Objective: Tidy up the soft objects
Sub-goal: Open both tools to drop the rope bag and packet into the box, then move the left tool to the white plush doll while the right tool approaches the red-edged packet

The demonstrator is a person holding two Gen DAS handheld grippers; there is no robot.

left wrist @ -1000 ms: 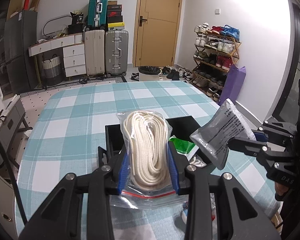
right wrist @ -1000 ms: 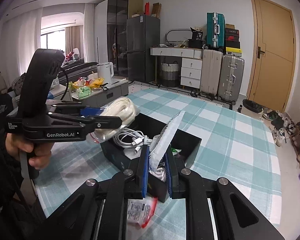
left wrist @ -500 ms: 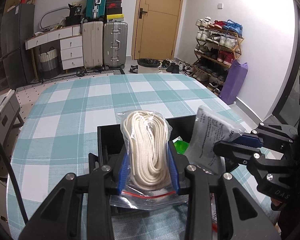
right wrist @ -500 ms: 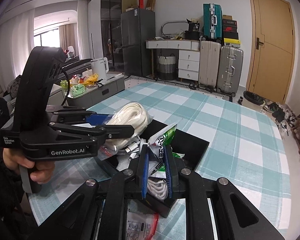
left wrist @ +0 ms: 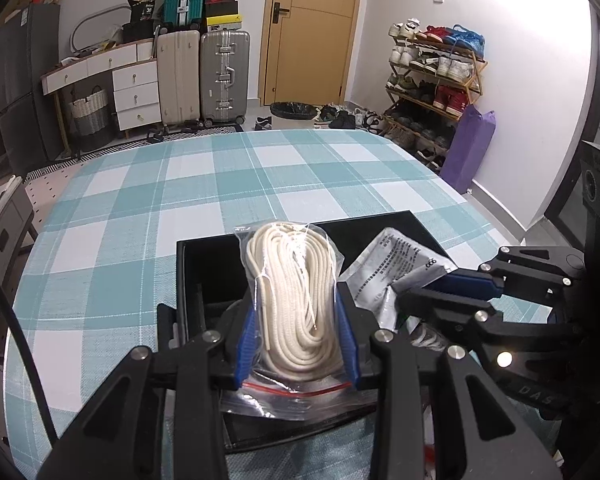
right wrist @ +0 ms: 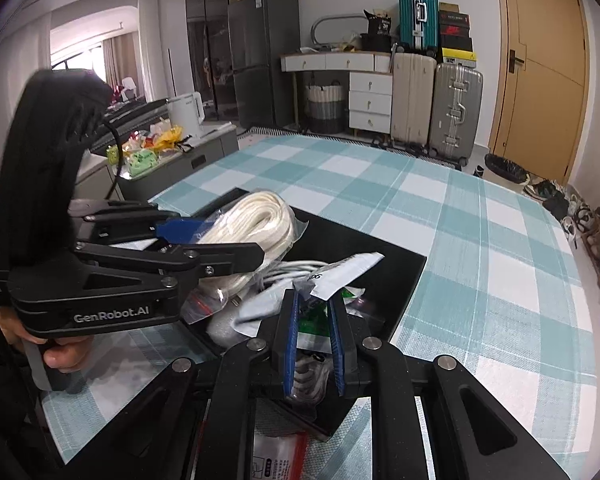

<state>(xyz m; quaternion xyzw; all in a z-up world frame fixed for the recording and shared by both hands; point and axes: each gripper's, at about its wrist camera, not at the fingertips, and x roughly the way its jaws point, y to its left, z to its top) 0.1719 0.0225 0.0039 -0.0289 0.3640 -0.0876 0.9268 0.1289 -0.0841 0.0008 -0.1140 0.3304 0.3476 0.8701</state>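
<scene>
Just then both grippers hung over the open black rectangular box point(left wrist: 204, 256) that sat on the table, which was covered with a teal-and-white checked cloth point(left wrist: 220, 184). The left gripper point(left wrist: 298, 332) had its blue-padded jaws closed part-way around a clear zip-top plastic bag holding a thick coil of cream-white rope point(left wrist: 296, 292), the pads pressing into the bag's sides and the red-striped seal hanging towards the handle. The bag stood above the box's left half, hiding most of the inside there. Just beside it, the right gripper point(right wrist: 314, 312) had its jaws pinched almost together on a flat grey foil pouch printed with small black text point(left wrist: 396, 268), which tilted over the box's right half. Below that pouch lay a bundle of white cables point(right wrist: 288, 272) and a green-and-white packet point(right wrist: 314, 320), crowded together in the box. A small clear red-edged bag point(right wrist: 276, 456) lay on the cloth at the box's near side. At the far wall stood a silver ribbed hard-shell suitcase point(left wrist: 224, 76) and a beige one point(left wrist: 179, 76).
</scene>
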